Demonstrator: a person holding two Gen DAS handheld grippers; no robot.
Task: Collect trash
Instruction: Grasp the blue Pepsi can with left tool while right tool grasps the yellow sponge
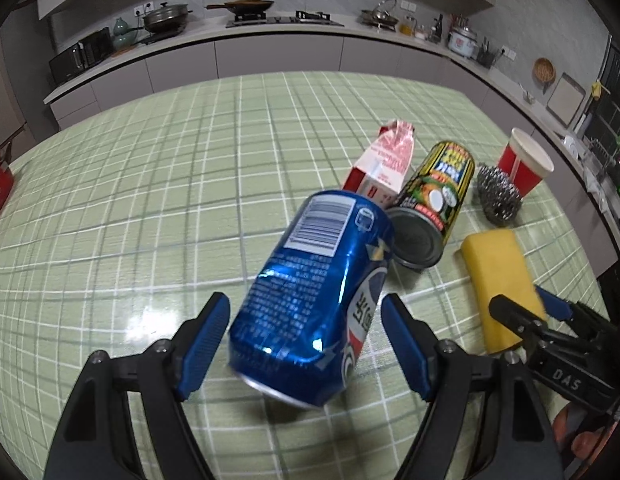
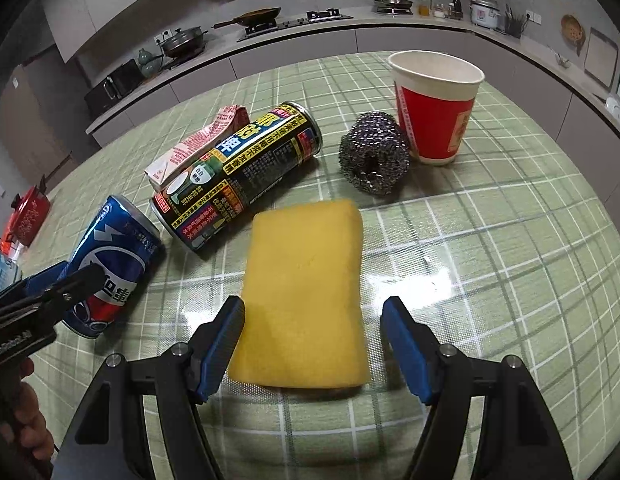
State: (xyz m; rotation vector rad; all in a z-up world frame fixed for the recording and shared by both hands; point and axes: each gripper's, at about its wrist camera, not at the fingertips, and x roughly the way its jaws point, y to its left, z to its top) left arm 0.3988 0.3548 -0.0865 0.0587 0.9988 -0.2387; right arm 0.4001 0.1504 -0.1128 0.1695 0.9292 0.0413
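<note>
Behind black can (image 2: pixel 237 176) — milk carton (image 2: pixel 197 148) half-hidden.

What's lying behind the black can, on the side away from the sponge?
A red-and-white carton lies on its side behind the black can, seemingly against it. The can covers the carton's lower side, so whether anything else sits between them cannot be seen.

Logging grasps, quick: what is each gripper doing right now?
Left gripper: open, straddling the blue Pepsi can, not gripping.
Right gripper: open, straddling the yellow sponge, not gripping.
</note>
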